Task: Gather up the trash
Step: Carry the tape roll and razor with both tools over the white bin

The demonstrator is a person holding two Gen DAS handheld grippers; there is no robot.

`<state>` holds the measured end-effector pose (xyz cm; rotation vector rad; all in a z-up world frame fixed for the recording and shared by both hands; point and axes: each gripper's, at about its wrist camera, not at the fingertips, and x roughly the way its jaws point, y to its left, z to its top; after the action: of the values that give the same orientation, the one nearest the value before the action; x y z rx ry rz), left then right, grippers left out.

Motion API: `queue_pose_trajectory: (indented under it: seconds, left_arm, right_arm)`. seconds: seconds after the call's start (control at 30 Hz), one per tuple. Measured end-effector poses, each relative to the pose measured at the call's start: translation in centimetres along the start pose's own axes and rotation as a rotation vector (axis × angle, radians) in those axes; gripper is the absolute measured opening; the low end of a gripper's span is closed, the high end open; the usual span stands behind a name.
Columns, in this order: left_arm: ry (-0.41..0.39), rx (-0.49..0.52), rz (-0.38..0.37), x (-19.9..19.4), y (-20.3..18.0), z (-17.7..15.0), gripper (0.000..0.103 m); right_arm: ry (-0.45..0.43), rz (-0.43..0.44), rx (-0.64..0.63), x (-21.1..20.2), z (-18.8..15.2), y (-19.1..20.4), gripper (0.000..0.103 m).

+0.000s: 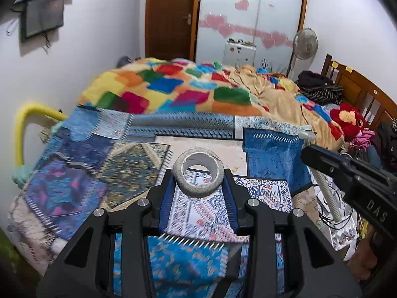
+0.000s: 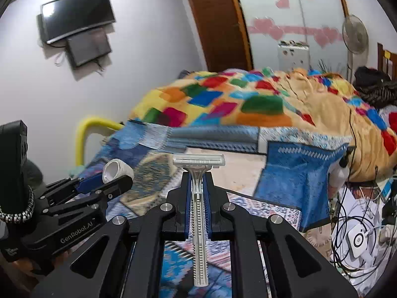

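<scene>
Above the bed [image 1: 188, 92], both pieces of trash up off the patchwork sheet [image 1: 273, 154]. Left hand-held gripper [image 1: 198, 186] clamped on a tape roll [image 1: 198, 173] by its outer rim; right hand-held gripper [image 2: 197, 186] pinched together on a disposable razor [image 2: 198, 198], head beyond the tips. Best carried level and slowly, no loosening over the bed, clear of the cables [image 2: 352, 211] beside it. No bin in view.
</scene>
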<state>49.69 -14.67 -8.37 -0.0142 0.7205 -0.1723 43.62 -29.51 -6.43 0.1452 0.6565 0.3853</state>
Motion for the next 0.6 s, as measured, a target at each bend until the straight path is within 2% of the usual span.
queue_pose_trajectory:
  seconds: [0.17, 0.37, 0.6]
  left_arm:
    - [-0.069, -0.002, 0.046, -6.9, 1.5, -0.8, 0.037]
    - [-0.135, -0.029, 0.090, -14.8, 4.4, -3.6, 0.037]
    - [-0.166, -0.083, 0.156, -20.8, 8.6, -7.4, 0.038]
  right_arm:
    - [-0.036, 0.044, -0.041, -3.8, 0.0, 4.3, 0.009]
    - [-0.050, 0.102, -0.088, -7.2, -1.0, 9.4, 0.009]
    - [-0.059, 0.186, -0.158, -9.9, -2.9, 15.9, 0.009]
